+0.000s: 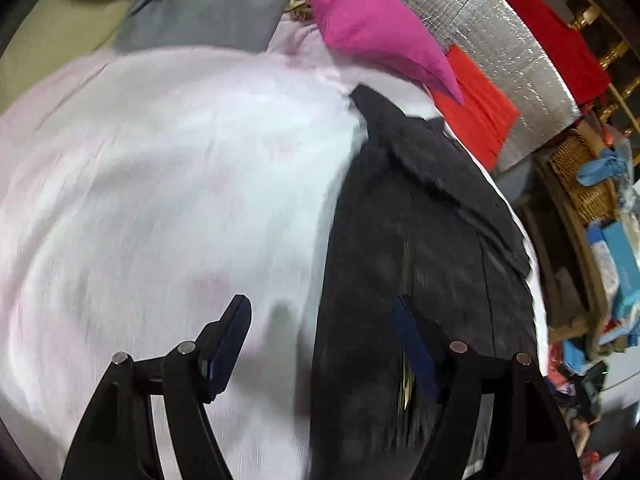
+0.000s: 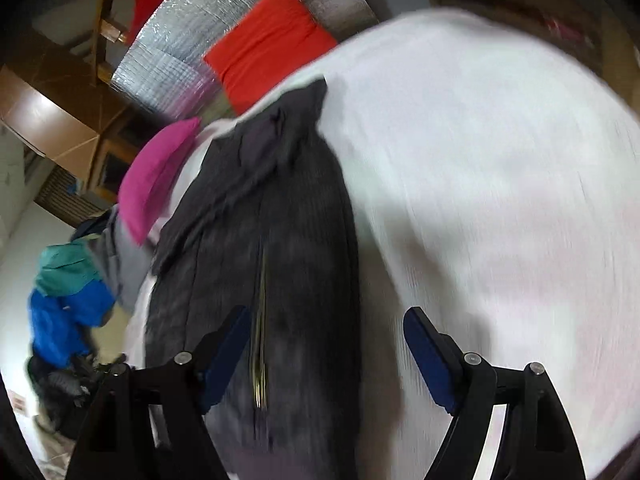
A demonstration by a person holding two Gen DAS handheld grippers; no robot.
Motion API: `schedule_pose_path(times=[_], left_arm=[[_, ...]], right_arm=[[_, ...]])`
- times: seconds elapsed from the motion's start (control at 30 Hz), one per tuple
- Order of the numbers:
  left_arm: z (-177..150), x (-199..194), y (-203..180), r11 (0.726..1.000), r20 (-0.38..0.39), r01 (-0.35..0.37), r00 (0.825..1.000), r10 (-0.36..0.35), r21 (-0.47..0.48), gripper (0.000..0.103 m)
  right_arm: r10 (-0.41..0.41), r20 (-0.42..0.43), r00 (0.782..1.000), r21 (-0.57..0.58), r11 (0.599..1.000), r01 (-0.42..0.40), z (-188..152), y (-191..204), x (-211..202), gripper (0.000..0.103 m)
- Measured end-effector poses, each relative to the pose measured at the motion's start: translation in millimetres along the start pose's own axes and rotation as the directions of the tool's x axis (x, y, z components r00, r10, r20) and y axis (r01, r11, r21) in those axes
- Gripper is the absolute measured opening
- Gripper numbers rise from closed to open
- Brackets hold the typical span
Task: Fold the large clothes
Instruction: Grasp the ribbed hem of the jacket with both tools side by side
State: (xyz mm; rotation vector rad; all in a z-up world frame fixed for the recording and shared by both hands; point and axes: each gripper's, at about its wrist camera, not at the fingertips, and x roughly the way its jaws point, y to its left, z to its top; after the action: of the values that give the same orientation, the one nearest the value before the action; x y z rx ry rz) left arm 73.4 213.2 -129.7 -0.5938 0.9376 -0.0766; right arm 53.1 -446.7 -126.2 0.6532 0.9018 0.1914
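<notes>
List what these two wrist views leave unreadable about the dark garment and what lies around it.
- Dark garment: near end cut off by the left wrist view's bottom edge, behind the left gripper.
- Its fabric detail: motion-blurred in the right wrist view.
- Grey cloth: partly hidden under the pink cushion.

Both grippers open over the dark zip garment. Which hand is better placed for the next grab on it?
Left, marginally. The left gripper straddles the dark garment's long edge against the white sheet, an easy pinch. The right gripper sits over its middle, near the zipper.
</notes>
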Motion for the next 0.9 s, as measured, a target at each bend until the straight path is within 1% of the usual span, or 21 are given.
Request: schedule_pose_path(times=[0.1,0.17,0.23,0.3,0.33,0.37,0.4,0.43,0.47,0.53,0.7,0.77,0.83,0.9], left_arm=[[-37.1,-15.3,3.4,0.999,-0.013,0.033,0.999,-0.033,0.001,0.074],[-54.9,-18.3,0.0,0.998,-0.043,0.062,0.997,-0.061,0.021,0.074],[-68.6,-16.1,-6.5,0.995,-0.075,0.084,0.994,-0.080,0.056,0.074],[-78.8,-9.9,-14.0,0.992,-0.109,0.082,0.991,-0.072,0.093,0.074],[-80.5,-7.5,-16.1,0.991,-0.119,0.084,0.990,-0.072,0.100,0.074],[-83.6,-3.9,-17.9,0.990,-0.137,0.087,0.988,-0.071,0.109,0.074],[-86.1,-0.4,-19.1,0.990,-0.154,0.079,0.986,-0.061,0.114,0.074],[-88.2,0.7,-19.4,0.990,-0.163,0.078,0.985,-0.058,0.115,0.073],[-90.2,3.8,-20.4,0.989,-0.173,0.086,0.983,-0.064,0.124,0.073],[-91.7,6.9,-21.5,0.988,-0.172,0.072,0.984,-0.048,0.136,0.073],[-94.5,11.6,-24.1,0.986,-0.174,0.057,0.984,-0.029,0.157,0.072],[-94.0,11.1,-22.8,0.987,-0.168,0.058,0.985,-0.033,0.148,0.072],[-91.6,6.7,-20.1,0.990,-0.150,0.072,0.987,-0.053,0.122,0.071],[-90.2,2.1,-17.8,0.991,-0.131,0.086,0.989,-0.072,0.106,0.071]], right_arm=[[0.063,-0.032,0.997,0.022,0.998,-0.062,-40.5,-12.7,-5.4,0.082],[0.097,-0.037,0.995,0.043,0.995,-0.095,-60.8,-16.3,-4.8,0.082],[0.120,-0.051,0.991,0.053,0.992,-0.117,-71.0,-18.4,1.9,0.081],[0.129,-0.059,0.990,0.049,0.991,-0.126,-77.9,-17.1,10.0,0.077],[0.131,-0.055,0.990,0.044,0.991,-0.129,-80.3,-15.1,13.2,0.076],[0.134,-0.051,0.990,0.040,0.990,-0.132,-81.3,-13.4,14.5,0.071],[0.146,-0.051,0.988,0.035,0.989,-0.144,-83.7,-11.8,14.2,0.061],[0.155,-0.060,0.986,0.027,0.988,-0.154,-84.9,-8.6,17.2,0.057],[0.140,-0.063,0.988,0.014,0.990,-0.139,-88.5,-6.2,17.9,0.055],[0.120,-0.074,0.990,0.002,0.993,-0.120,-94.4,-5.4,20.6,0.053],[0.133,-0.066,0.989,0.017,0.991,-0.132,-97.1,-10.2,18.7,0.053],[0.127,-0.071,0.989,0.018,0.992,-0.126,-98.1,-10.1,19.0,0.054],[0.115,-0.066,0.991,0.017,0.993,-0.114,-99.1,-7.8,17.2,0.053],[0.102,-0.063,0.993,-0.001,0.995,-0.102,-100.1,-2.3,14.7,0.044]])
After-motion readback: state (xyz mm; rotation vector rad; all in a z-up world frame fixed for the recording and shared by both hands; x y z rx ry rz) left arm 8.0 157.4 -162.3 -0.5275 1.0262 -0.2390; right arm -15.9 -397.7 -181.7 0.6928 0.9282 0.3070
